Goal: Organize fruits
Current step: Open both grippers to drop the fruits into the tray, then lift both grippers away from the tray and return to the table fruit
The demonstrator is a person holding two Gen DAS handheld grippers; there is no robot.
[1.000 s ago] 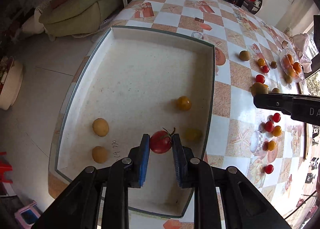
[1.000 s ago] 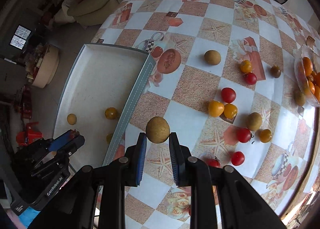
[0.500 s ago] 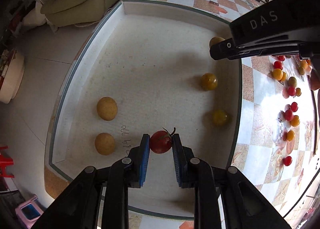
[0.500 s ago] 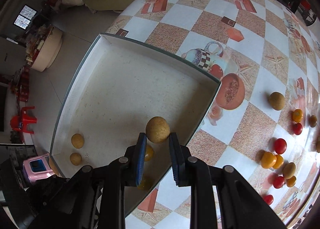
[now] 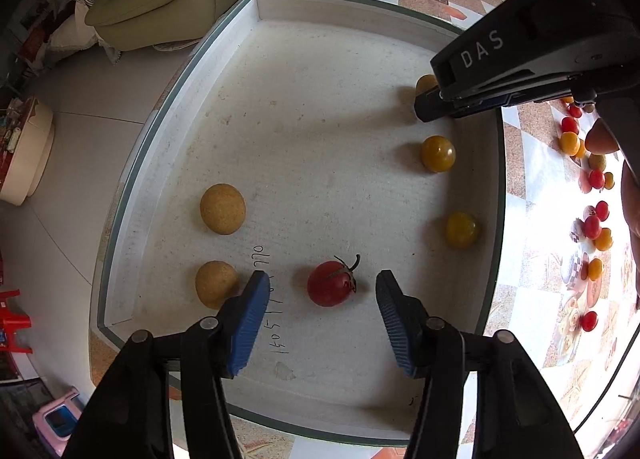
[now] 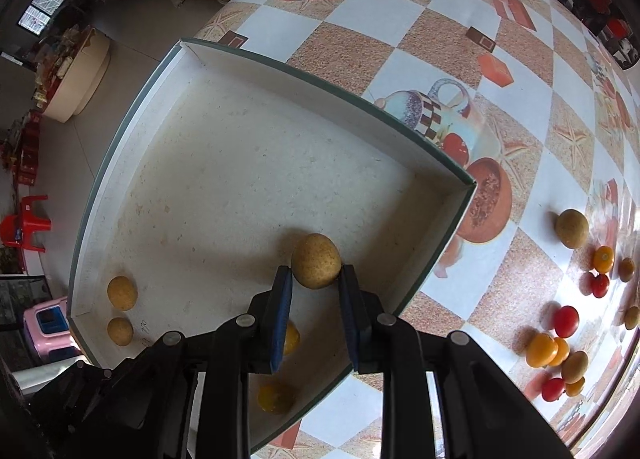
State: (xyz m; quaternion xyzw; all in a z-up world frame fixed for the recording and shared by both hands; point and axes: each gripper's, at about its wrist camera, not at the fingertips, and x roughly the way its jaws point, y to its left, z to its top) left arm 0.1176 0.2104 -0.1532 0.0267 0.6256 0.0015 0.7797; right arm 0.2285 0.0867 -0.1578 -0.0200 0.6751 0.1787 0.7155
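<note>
**Red tomato set down, tan fruit next for the tray**

Red and glossy, the stemmed tomato (image 5: 331, 283) sits on the floor of the white tray (image 5: 280, 11), between the blue pads of the left claw (image 5: 320, 319), which stands wide and touches nothing. Two tan round fruits (image 5: 222, 209) lie to its left near the tray wall, and two yellow tomatoes (image 5: 438, 153) rest along the right wall.

Over the tray's right side, the right claw (image 6: 316, 295) is narrowed on a tan speckled fruit (image 6: 316, 266), its pads pinching the lower flanks; whether the fruit already touches the tray floor cannot be told. More red, yellow and tan fruits (image 6: 566, 321) are scattered on the checked table (image 6: 400, 11) beyond the rim.

By the look of it, the tan fruit is light, firm-skinned and dry, so a modest squeeze across its widest part should hold it. Gripped low as it is, it might pop upward if pressed harder. Being round, it will likely roll once released, so it is best let go low on the tray. The tomatoes look thin-skinned, slick and easily bruised; they call for a softer grip at the middle, clear of the stem.
</note>
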